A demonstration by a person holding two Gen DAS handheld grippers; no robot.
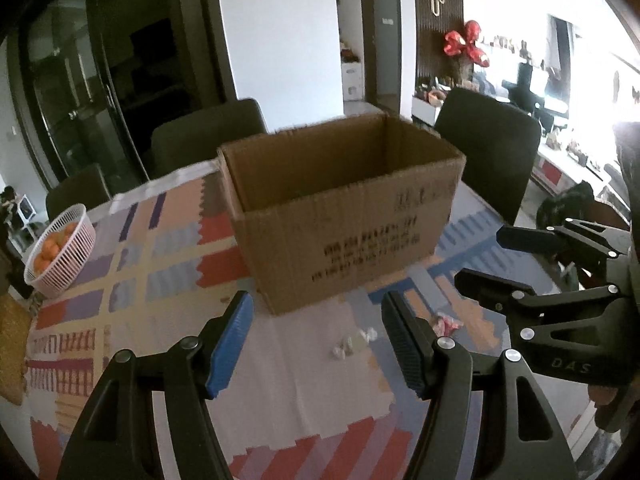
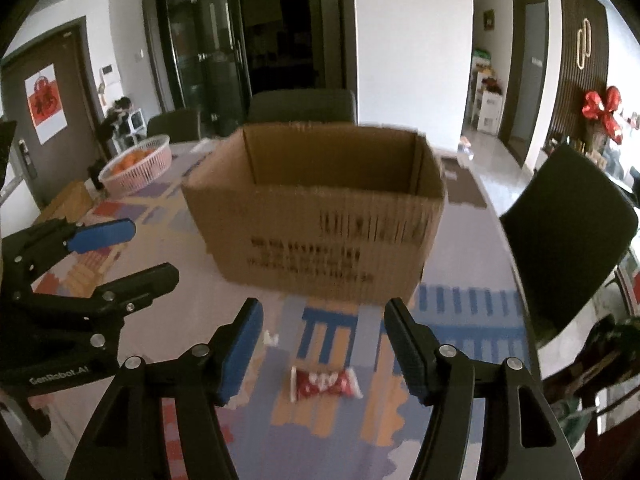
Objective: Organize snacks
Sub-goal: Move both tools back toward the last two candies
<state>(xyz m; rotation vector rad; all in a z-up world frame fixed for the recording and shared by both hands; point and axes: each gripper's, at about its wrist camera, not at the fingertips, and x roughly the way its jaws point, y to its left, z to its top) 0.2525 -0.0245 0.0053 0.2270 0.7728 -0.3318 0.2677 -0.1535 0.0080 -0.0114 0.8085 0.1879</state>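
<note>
An open cardboard box (image 1: 344, 216) (image 2: 320, 220) stands on the patterned tablecloth (image 1: 160, 264), and its inside is hidden. Just in front of it lie a pale wrapped candy (image 1: 352, 344) and a red-and-white candy (image 1: 444, 324). My left gripper (image 1: 316, 320) hovers open above the cloth, near the pale candy, with nothing between its fingers. In the right wrist view a red wrapped candy (image 2: 324, 386) lies on the cloth below my right gripper (image 2: 324, 320), which is open and holds nothing. A small white scrap (image 2: 271, 338) sits by its left finger. Each gripper shows in the other's view: right (image 1: 480, 258), left (image 2: 150, 250).
A pink basket of oranges (image 1: 60, 248) (image 2: 136, 164) sits at the table's far left. Dark chairs (image 1: 488, 148) (image 2: 568, 232) stand behind the box and at the right edge of the table. A wooden board (image 2: 68, 200) lies by the basket.
</note>
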